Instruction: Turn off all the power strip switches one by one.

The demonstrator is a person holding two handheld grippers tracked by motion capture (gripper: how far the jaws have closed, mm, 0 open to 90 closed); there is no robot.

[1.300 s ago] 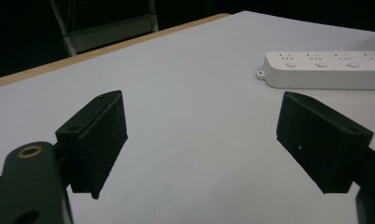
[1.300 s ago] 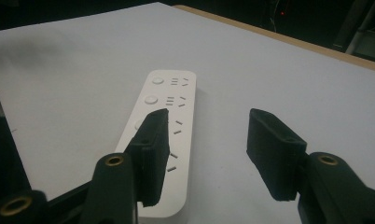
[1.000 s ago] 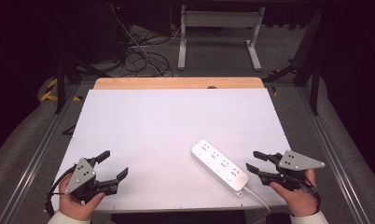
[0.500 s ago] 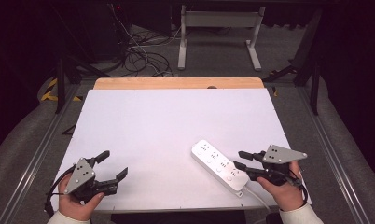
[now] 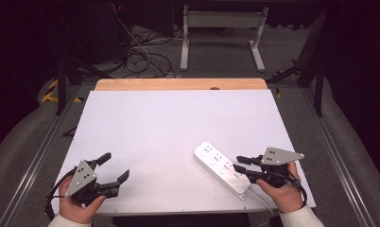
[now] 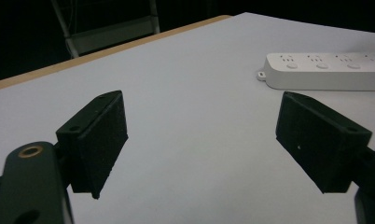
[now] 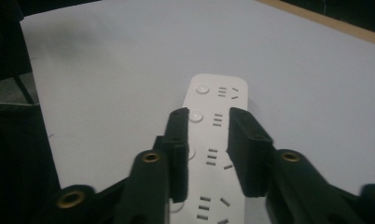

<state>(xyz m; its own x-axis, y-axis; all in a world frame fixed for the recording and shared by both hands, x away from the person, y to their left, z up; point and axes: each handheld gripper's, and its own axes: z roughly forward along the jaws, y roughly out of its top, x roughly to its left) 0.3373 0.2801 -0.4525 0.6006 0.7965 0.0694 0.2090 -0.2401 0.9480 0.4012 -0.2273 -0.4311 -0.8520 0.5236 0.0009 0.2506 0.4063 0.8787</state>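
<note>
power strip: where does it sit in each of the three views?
High view: power strip lower right, under the right gripper.
Left gripper view: upper right, beyond the jaws.
Right gripper view: centre, beneath the jaws.
Shared landmark: white table.

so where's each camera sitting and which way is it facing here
High view: fixed above the person's side, looking forward and down on the white table; both hands show, with the left gripper and right gripper.
Left gripper view: rides on the left gripper, looking low across the table between its wide-apart jaws.
Right gripper view: rides on the right gripper, looking down along the power strip; its narrow jaws, which have just been closing, sit over the strip's top with nothing gripped.
Shared: all three show the power strip.
</note>
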